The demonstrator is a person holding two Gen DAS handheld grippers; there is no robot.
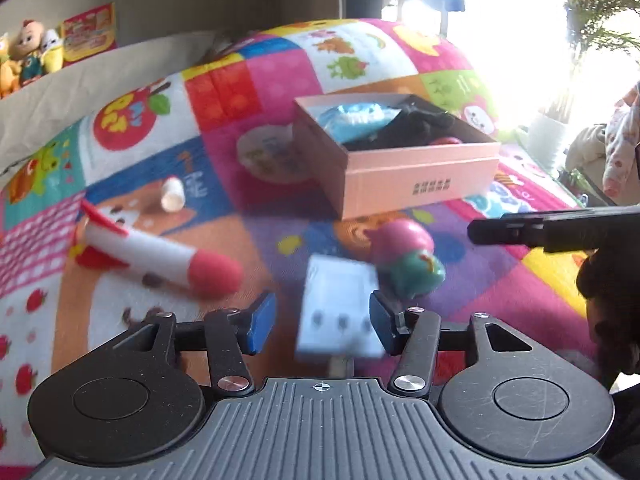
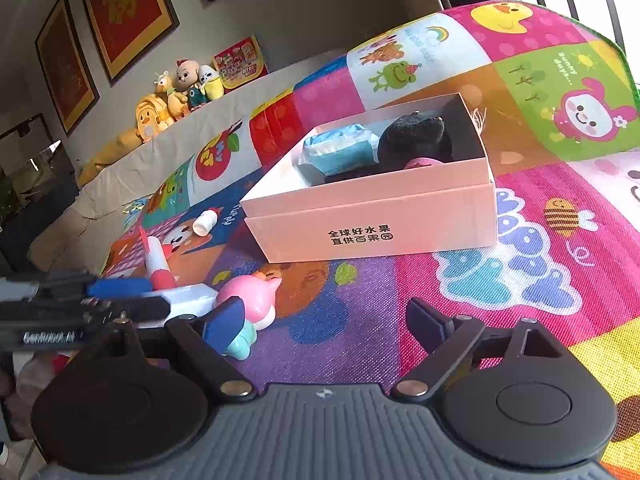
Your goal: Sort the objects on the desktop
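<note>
The left gripper has its jaws partly apart around a white plug block; the right pad sits against the block while the left one stands clear, and the picture is too blurred to tell a firm grip. The right gripper hovers with jaws wide and nothing between them. On the colourful play mat lie a pink-and-green toy, a toy rocket and a small white bottle. Behind them stands a pink box holding a blue packet and something black.

Bare mat before the pink box.
</note>
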